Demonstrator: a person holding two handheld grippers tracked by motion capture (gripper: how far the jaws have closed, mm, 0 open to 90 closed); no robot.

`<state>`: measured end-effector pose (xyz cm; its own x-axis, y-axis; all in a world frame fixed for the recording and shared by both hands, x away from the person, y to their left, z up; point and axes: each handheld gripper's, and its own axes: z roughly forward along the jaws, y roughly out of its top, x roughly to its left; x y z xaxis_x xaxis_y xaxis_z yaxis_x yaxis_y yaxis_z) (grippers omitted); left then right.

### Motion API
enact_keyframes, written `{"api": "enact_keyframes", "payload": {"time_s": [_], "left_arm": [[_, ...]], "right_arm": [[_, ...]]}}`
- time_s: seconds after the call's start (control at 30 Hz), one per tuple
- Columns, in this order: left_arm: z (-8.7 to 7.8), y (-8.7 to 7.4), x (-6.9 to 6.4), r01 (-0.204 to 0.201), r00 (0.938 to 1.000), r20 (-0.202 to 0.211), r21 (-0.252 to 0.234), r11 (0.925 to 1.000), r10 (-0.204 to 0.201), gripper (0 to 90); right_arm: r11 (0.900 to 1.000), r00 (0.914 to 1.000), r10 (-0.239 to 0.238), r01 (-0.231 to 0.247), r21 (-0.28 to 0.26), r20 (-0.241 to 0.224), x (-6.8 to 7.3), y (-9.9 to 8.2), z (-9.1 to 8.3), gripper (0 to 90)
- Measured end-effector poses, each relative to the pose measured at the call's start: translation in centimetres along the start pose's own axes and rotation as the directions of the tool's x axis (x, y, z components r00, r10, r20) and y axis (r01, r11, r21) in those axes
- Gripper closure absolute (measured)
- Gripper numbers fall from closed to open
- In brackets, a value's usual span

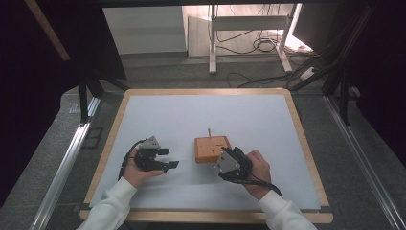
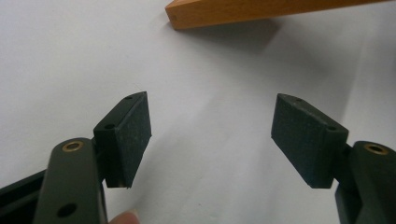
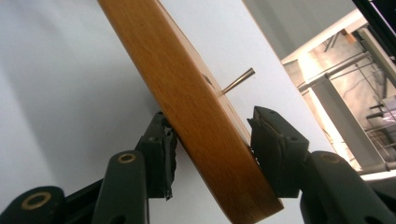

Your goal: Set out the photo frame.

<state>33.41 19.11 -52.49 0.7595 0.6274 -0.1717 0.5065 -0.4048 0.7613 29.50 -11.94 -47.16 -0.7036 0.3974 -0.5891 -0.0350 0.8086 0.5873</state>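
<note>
Jaws of the right gripper (image 3: 210, 149) pinch the near edge of the wooden block (image 1: 211, 149), which sits mid-worktop (image 1: 268, 120) with a thin peg (image 3: 239, 80) standing from it. The left gripper (image 1: 165, 158) rests nearby, jaws spread over bare worktop.

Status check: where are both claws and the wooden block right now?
Right claw clamped on wooden block edge, peg upright. Left claw open, empty, short of block. White mat bare between them.
</note>
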Motion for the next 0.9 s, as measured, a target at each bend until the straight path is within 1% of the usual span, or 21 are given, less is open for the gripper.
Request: {"api": "enact_keyframes", "payload": {"time_s": [0.17, 0.2, 0.23, 0.37, 0.43, 0.5, 0.7, 0.83, 0.9], "left_arm": [[0.1, 0.0, -0.1, 0.0, 1.0, 0.0, 0.008, 1.0, 0.0, 27.9], [0.2, 0.0, -0.1, -0.002, 1.0, 0.002, 0.011, 0.9999, 0.002, 27.9], [0.2, 0.0, -0.1, -0.003, 1.0, 0.001, 0.013, 0.9999, 0.003, 27.8], [0.3, 0.0, -0.1, -0.005, 1.0, 0.001, 0.016, 0.9999, 0.005, 27.8], [0.2, 0.0, -0.1, -0.004, 1.0, 0.001, 0.013, 0.9999, 0.004, 27.8], [0.2, 0.0, -0.1, -0.001, 1.0, 0.001, 0.012, 0.9999, 0.001, 27.8], [0.1, 0.0, -0.1, -0.002, 1.0, 0.0, 0.011, 0.9999, 0.002, 27.8], [0.1, 0.0, -0.1, -0.002, 1.0, -0.002, 0.01, 1.0, 0.002, 27.8], [0.1, 0.0, 0.0, -0.006, 1.0, -0.002, 0.008, 1.0, 0.006, 27.8]], "right_arm": [[0.9998, 0.9989, -0.02, 0.02, 0.002, -0.042, -1.0, 0.6, 0.2, 54.0], [0.9996, 0.9986, -0.026, 0.026, 0.01, -0.047, -1.1, 0.8, 0.1, 54.3], [0.9997, 0.9982, -0.024, 0.024, 0.005, -0.055, -1.2, 0.9, 0.2, 54.7], [0.9993, 0.9964, -0.034, 0.035, 0.014, -0.077, -1.7, 1.3, 0.3, 56.2], [0.999, 0.9958, -0.042, 0.043, 0.014, -0.082, -1.9, 1.6, 0.4, 57.2], [0.9979, 0.9942, -0.061, 0.063, 0.014, -0.088, -1.9, 1.8, 0.5, 58.3], [0.9945, 0.9907, -0.103, 0.104, 0.01, -0.089, -1.8, 2.4, 0.7, 61.2], [0.9935, 0.9898, -0.112, 0.113, 0.009, -0.087, -1.9, 2.8, 0.8, 62.6], [0.9944, 0.9908, -0.105, 0.106, 0.003, -0.085, -2.0, 3.0, 0.9, 63.4]]}}
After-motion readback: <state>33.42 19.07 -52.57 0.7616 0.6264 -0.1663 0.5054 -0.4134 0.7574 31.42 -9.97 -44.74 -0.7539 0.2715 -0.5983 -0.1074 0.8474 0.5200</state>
